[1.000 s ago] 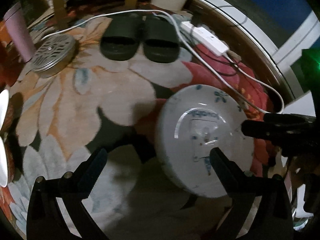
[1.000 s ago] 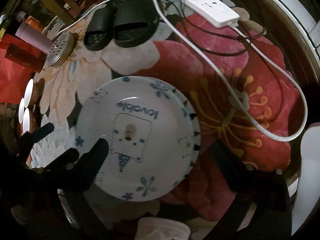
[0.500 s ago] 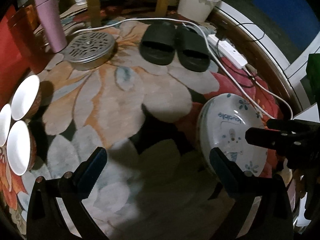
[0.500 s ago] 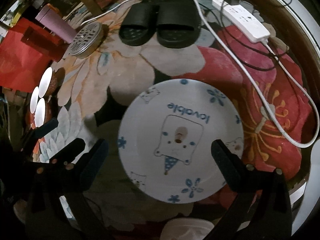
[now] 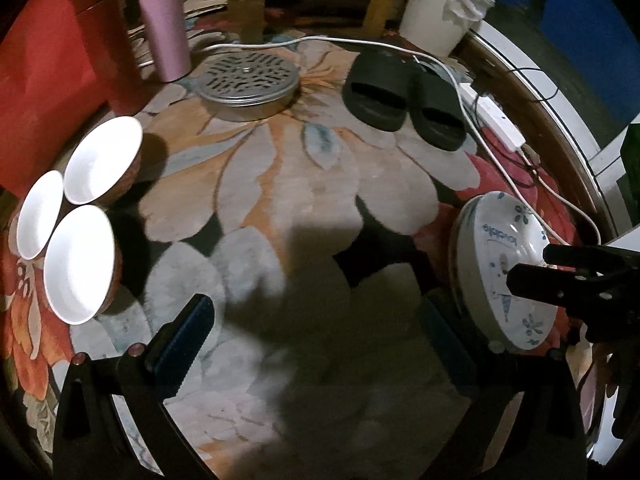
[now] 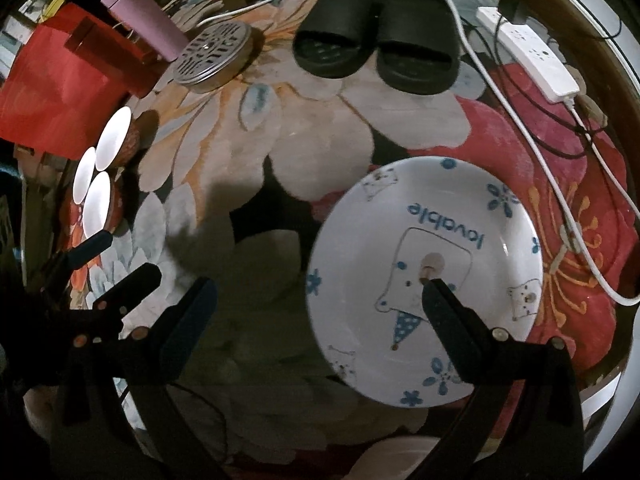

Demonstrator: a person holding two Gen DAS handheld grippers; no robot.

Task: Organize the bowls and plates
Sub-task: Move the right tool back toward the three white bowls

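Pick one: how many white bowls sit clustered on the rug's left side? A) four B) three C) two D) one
B: the left wrist view shows three white bowls packed together in a tight cluster on the floral rug, and no fourth can be seen beside them.

The plate [image 6: 424, 280] carries the blue word "lovable" above a bear drawing, seen upside down.

Bowls [image 5: 84, 216] left; plate [image 6: 424, 280] right, on rug [image 5: 320, 184]
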